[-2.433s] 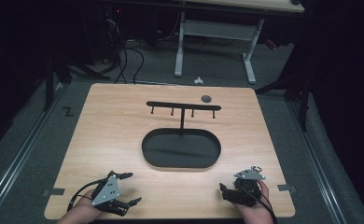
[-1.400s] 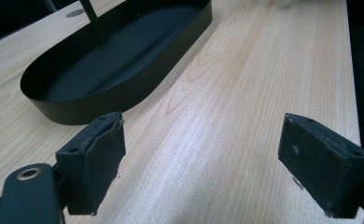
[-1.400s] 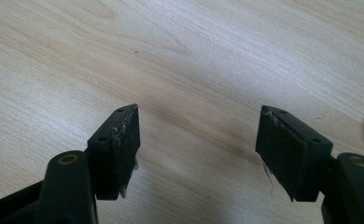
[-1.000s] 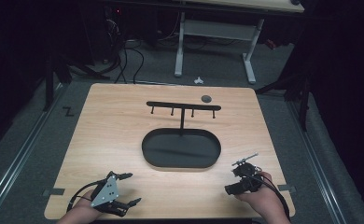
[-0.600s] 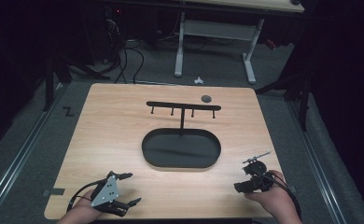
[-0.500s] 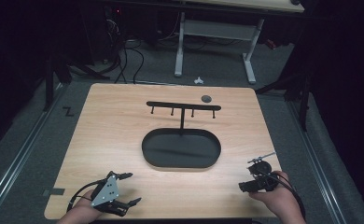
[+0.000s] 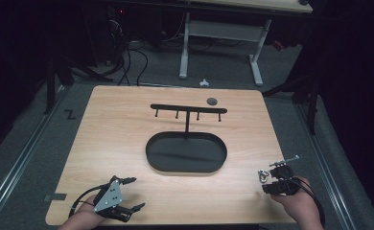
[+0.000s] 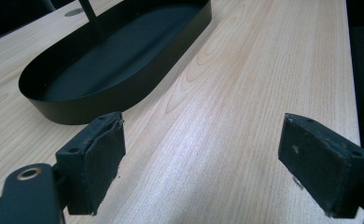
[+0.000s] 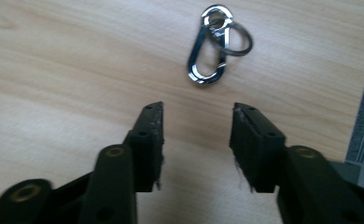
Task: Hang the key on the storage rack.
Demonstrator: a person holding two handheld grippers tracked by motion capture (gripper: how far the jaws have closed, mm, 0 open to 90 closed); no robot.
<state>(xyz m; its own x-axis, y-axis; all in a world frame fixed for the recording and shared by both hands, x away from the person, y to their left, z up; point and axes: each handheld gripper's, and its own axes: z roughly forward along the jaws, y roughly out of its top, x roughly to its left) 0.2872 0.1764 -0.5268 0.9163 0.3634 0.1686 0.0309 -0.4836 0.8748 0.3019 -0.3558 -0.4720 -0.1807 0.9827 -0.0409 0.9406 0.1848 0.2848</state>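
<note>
Near left: left gripper [image 7: 127,194] resting on the table [image 7: 127,129], jaws wide apart, holding nothing. Centre: black oval tray [image 7: 186,153] with its hook stand [image 7: 188,111]. Near right: metal clip [image 9: 209,49], perhaps with a small ring, flat on the wood just beyond the right gripper [image 9: 196,128], jaws partly open, empty.

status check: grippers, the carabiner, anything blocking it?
Right gripper open, jaws just short of the carabiner. Carabiner with key ring flat on the table, untouched. Left gripper open, holding nothing. Nothing between the jaws and the carabiner.
</note>
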